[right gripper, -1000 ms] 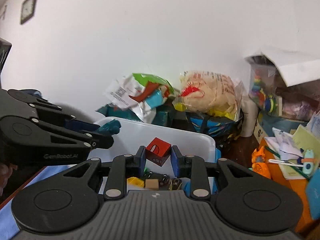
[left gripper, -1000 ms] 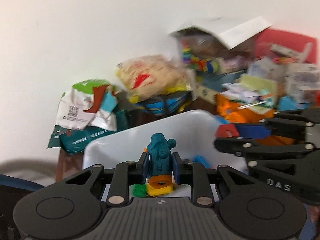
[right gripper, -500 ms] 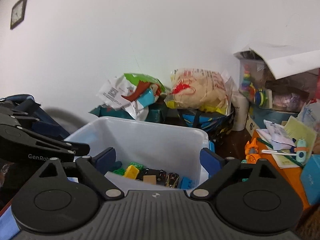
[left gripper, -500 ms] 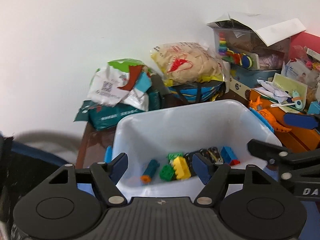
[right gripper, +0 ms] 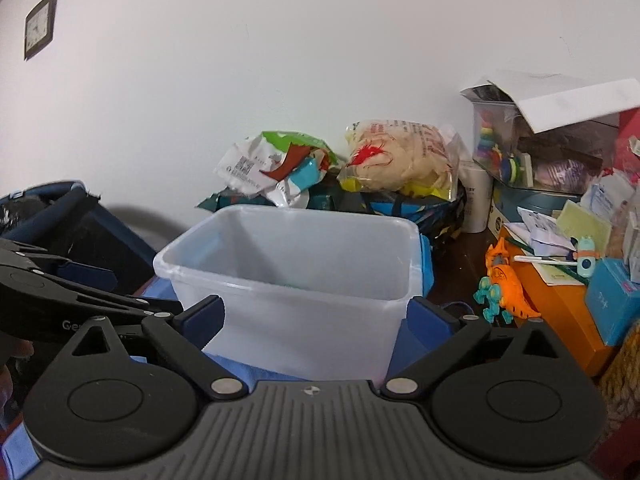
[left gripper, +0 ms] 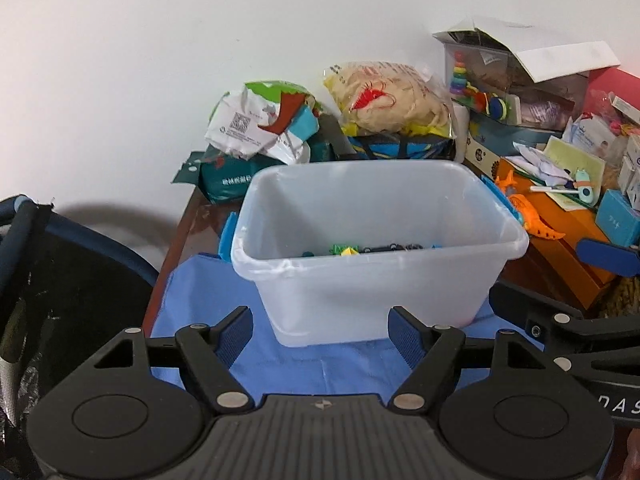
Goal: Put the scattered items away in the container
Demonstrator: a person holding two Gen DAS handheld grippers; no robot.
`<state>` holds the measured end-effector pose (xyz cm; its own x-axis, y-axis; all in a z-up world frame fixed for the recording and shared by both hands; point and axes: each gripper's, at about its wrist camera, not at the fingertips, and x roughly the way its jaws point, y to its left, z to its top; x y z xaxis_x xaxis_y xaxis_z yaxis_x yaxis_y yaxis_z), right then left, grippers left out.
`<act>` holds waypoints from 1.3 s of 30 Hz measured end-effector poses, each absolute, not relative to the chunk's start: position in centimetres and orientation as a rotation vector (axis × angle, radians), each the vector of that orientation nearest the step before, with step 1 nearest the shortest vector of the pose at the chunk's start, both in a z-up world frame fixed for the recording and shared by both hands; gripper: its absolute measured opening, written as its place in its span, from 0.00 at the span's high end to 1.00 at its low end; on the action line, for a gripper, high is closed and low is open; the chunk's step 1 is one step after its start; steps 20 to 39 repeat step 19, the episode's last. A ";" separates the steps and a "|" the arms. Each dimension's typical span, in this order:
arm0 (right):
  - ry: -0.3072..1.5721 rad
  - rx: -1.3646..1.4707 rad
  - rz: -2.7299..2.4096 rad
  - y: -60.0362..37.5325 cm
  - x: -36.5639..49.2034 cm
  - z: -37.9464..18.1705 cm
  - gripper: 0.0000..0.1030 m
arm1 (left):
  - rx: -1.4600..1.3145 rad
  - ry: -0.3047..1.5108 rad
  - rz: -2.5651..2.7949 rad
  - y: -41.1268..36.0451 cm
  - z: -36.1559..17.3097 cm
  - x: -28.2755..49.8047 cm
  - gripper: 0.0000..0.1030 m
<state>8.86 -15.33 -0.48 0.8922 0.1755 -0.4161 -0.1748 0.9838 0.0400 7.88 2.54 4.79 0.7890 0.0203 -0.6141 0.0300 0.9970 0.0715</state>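
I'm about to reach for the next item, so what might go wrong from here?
1. The orange toy dinosaur lies beside stacked papers and boxes; grabbing it may knock them.
2. The right tongs, still opening with nothing between them, hover near the bin and may nudge it.

The left hand-held gripper (left gripper: 320, 334) is matte black plastic with a ribbed grey housing at 6 o'clock bearing a small diamond mark, two round discs at 7 and 5 o'clock, silver rivets on angular linkage arms, and blue textured pads (left gripper: 236, 334). The right hand-held gripper (right gripper: 316, 318) is built the same; seen from the left camera at 4 o'clock, its side shows white letters "DAS".
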 end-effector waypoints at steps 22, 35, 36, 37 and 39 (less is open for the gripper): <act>0.332 0.022 0.145 -16.3 8.3 1.8 0.02 | 0.198 0.508 0.060 0.3 8.3 6.9 0.22; 0.332 0.022 0.145 -16.3 8.3 1.8 0.02 | 0.198 0.508 0.060 0.3 8.3 6.9 0.22; 0.332 0.022 0.145 -16.3 8.3 1.8 0.02 | 0.198 0.508 0.060 0.3 8.3 6.9 0.22; 0.332 0.022 0.145 -16.3 8.3 1.8 0.02 | 0.198 0.508 0.060 0.3 8.3 6.9 0.22; 0.332 0.022 0.145 -16.3 8.3 1.8 0.02 | 0.198 0.508 0.060 0.3 8.3 6.9 0.22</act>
